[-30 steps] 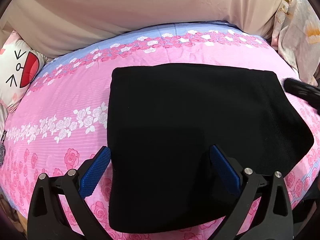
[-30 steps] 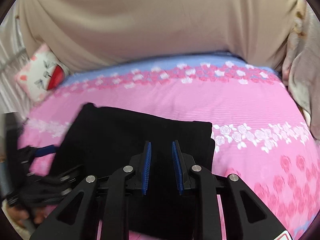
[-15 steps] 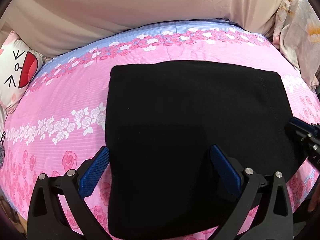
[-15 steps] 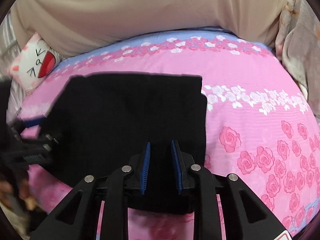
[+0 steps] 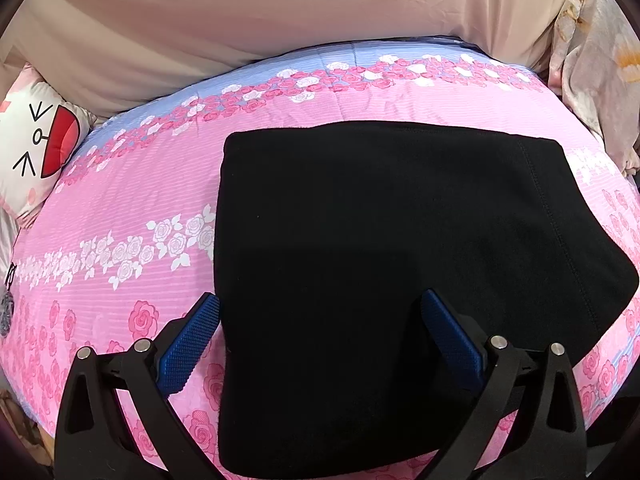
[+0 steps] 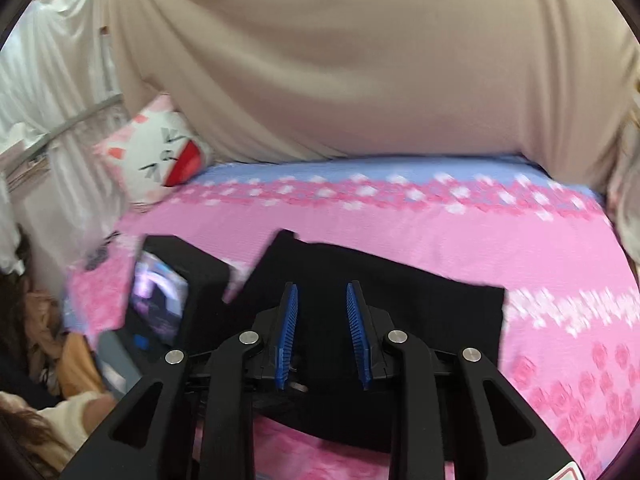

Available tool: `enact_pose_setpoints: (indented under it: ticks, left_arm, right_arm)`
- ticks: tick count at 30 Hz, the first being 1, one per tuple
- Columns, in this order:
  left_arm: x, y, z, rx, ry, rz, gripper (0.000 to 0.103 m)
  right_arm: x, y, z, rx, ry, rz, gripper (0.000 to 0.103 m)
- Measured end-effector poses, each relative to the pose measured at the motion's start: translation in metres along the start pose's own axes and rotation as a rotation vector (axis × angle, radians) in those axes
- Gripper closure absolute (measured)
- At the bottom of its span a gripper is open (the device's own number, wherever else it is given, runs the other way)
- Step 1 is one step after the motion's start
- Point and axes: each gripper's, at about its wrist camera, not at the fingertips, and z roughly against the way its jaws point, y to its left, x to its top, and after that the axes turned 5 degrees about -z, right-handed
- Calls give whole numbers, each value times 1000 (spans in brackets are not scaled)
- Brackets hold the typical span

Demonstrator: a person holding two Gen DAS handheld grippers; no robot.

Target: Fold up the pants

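Observation:
The black pants (image 5: 380, 260) lie folded into a flat rectangle on the pink rose bedsheet (image 5: 120, 208). My left gripper (image 5: 320, 304) hovers over their near left part, jaws wide open, with nothing gripped; one blue pad is past the left edge. In the right wrist view the pants (image 6: 420, 308) lie below and ahead of my right gripper (image 6: 322, 292). Its jaws are opening from a narrow gap and nothing is between the pads. The body of the left gripper (image 6: 168, 300), with its small screen, shows at the pants' left end.
A cat-face pillow (image 5: 36, 152) leans at the bed's far left corner. A beige cloth (image 5: 280, 20) covers the wall behind, and a floral fabric (image 5: 600, 60) hangs at the right. White curtains (image 6: 48, 80) and a person's sleeve (image 6: 76, 404) are at the left.
My right gripper rose and drew back from the pants' right side, leaving the left wrist view, and its jaws widened a little. The left gripper and the pants stayed put.

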Motion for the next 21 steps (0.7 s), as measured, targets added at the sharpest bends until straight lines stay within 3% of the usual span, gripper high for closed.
enact_pose_setpoints:
  ticks: [2, 4, 6, 7, 9, 12, 15, 21]
  left_arm:
    - [0, 2, 3, -9, -6, 2, 5]
    - [0, 6, 5, -11, -14, 3, 5]
    - [-2, 9, 5, -23, -12, 8, 5]
    - [-4, 12, 4, -38, -6, 16, 5]
    - [-8, 16, -1, -91, 17, 44, 5]
    - [-14, 27, -8, -170, 44, 114, 5]
    - [-20, 38, -13, -240, 49, 184, 5]
    - [-29, 50, -28, -350, -2, 260, 5]
  right_arm:
    - [-13, -33, -1, -110, 29, -65, 61]
    - [-27, -65, -2, -217, 68, -125, 57]
    - [-41, -87, -2, -253, 101, -180, 56]
    - [-47, -96, -1, -260, 114, -210, 50]
    - [-59, -109, -1, -234, 128, -266, 38]
    - [-66, -113, -2, -163, 133, -311, 36]
    - [-67, -111, -11, -97, 143, -335, 27]
    - [-80, -109, -41, -2, 215, -385, 27]
